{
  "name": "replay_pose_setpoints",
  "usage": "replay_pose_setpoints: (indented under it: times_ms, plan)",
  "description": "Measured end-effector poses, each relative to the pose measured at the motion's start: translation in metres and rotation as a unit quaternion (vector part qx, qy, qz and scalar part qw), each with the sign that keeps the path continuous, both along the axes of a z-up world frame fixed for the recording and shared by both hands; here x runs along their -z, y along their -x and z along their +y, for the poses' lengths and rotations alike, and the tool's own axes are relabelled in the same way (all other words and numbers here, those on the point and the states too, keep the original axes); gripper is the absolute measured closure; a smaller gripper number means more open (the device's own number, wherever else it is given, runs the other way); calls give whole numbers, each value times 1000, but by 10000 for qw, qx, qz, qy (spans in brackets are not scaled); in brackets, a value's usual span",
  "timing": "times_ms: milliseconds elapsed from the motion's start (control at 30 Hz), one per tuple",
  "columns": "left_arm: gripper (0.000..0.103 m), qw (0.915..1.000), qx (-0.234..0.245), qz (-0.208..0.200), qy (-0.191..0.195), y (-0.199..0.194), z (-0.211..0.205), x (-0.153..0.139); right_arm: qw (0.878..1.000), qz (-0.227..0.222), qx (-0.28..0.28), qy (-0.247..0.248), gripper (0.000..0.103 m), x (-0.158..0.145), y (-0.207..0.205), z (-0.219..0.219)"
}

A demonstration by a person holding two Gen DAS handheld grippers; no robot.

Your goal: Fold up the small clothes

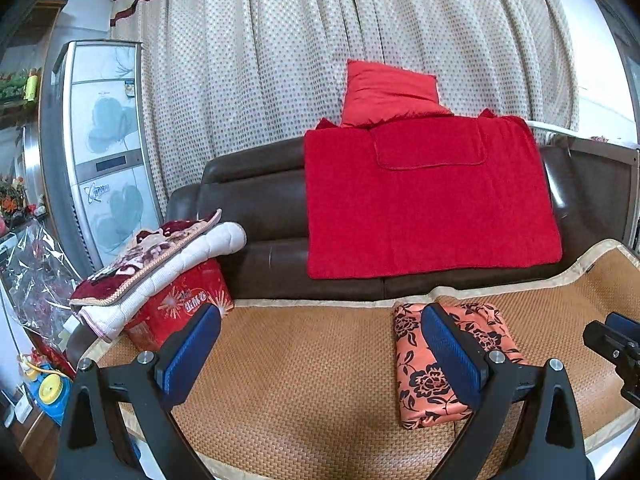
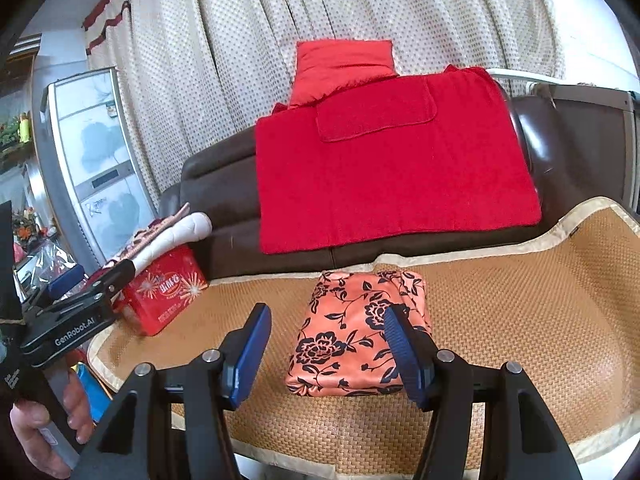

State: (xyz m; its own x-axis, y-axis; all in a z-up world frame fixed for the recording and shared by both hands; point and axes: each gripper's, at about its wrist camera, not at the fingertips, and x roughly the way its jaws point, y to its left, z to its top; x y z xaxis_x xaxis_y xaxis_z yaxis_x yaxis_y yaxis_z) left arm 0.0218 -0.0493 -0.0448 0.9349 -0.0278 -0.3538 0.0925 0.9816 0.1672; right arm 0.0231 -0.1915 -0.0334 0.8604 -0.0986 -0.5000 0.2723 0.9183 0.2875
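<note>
Both grippers hover with fingers spread, nothing between them: the left gripper (image 1: 320,356), the right gripper (image 2: 326,354); folded orange floral garment (image 2: 356,332) lies on the woven mat (image 2: 520,320), near its back edge, below the red towel (image 2: 392,160).

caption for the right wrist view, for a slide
Open right gripper above a folded floral cloth on a woven mat.

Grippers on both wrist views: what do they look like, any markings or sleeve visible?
Both are black two-finger frames with silver pivot bolts and ribbed blue pads. The left gripper, seen from the right wrist, carries white "GenRobot.AI" lettering on its body. The right gripper is built alike. The person's hand grips a grey handle; its sleeve is dark.
</note>
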Motion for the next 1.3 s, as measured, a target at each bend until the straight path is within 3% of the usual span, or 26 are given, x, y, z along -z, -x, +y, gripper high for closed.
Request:
replay_pose_setpoints:
  times_ms: [700,1067,1300]
  plan:
    - [0,9998,-138,-84,145,14,6,-4,9998,88,-31,158,40,-1,7,10]
    - [0,9995,-188,-157,196,30,16,-18,9969,517,381,466,40,-11,9,19]
    - [0,9993,-108,-255,269,48,21,-30,9962,557,487,466,40,-25,23,23]
